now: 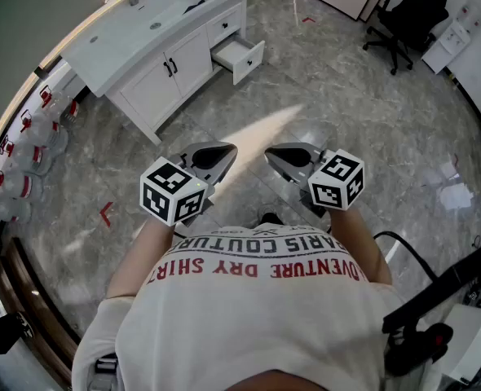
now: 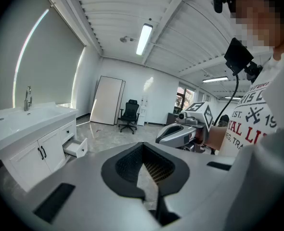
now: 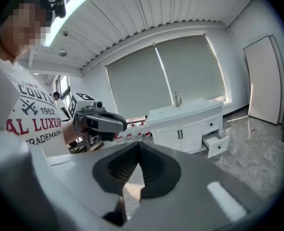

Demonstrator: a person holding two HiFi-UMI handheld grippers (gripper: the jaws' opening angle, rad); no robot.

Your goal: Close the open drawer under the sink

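The white sink cabinet (image 1: pixel 155 43) stands at the far left of the room, well away from me. Its lower right drawer (image 1: pixel 239 55) is pulled out; the same drawer (image 2: pixel 77 147) shows small in the left gripper view, and the drawer (image 3: pixel 216 143) is also in the right gripper view. My left gripper (image 1: pixel 222 155) and right gripper (image 1: pixel 280 158) hang side by side in front of my chest, both pointing toward the middle. Each is shut with nothing in it. From the left gripper (image 2: pixel 143 148) I see the right one, and from the right gripper (image 3: pixel 139 149) the left one.
Grey marble floor (image 1: pixel 330 96) lies between me and the cabinet. A black office chair (image 1: pixel 403 19) stands at the far right beside a white unit (image 1: pixel 448 43). Several water bottles (image 1: pixel 28 137) line the left wall. A black stand and cable (image 1: pixel 436 300) are at my right.
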